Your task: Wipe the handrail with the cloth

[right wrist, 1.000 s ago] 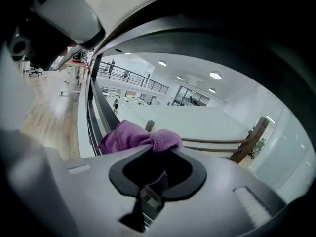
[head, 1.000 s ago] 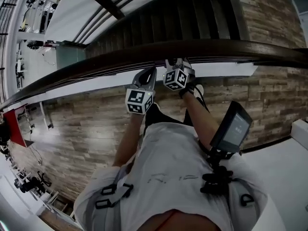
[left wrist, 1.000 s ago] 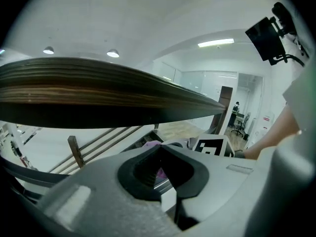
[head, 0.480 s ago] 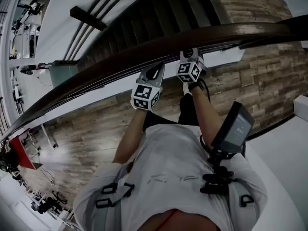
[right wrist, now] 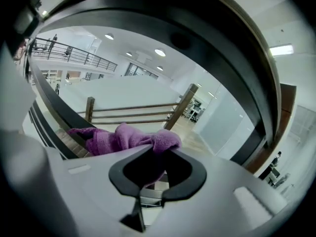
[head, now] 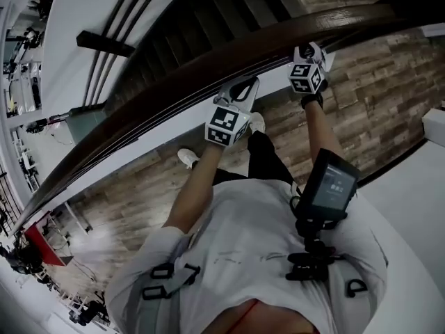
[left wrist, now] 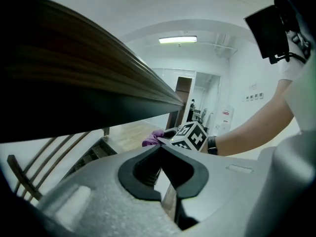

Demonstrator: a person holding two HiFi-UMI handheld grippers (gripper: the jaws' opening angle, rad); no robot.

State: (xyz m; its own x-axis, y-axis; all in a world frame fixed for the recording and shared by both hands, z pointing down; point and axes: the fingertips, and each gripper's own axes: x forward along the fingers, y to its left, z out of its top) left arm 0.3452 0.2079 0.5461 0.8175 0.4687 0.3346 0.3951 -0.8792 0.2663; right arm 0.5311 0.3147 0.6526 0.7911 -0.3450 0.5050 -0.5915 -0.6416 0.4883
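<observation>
1. One handrail (head: 208, 65): a dark wooden band that crosses the head view from lower left to upper right. It fills the upper left of the left gripper view (left wrist: 74, 98) and arches over the right gripper view (right wrist: 222, 53).
2. One cloth (right wrist: 126, 137): purple and bunched, pinched at the tip of the right gripper. It lies close under the handrail at the upper right of the head view. The left gripper view shows it as a small purple patch at centre frame (left wrist: 152, 138).
3. Two grippers, each with one marker cube.
   - The left gripper (head: 245, 83) has its fingers pressed together with nothing between them. It points at the handrail just left of centre, and contact with the rail cannot be made out.
   - The right gripper (head: 309, 49) has its fingers closed on the cloth. It is further up the handrail, apart from the left gripper.
4. One person, seen from above, with both arms stretched towards the handrail. One screen (head: 330, 186) is mounted at the chest, at the right of the frame.
5. Two white shoes (head: 186, 157) on the plank floor (head: 375, 89).
6. One flight of dark stairs (head: 208, 12) beyond the handrail, at top centre.
</observation>
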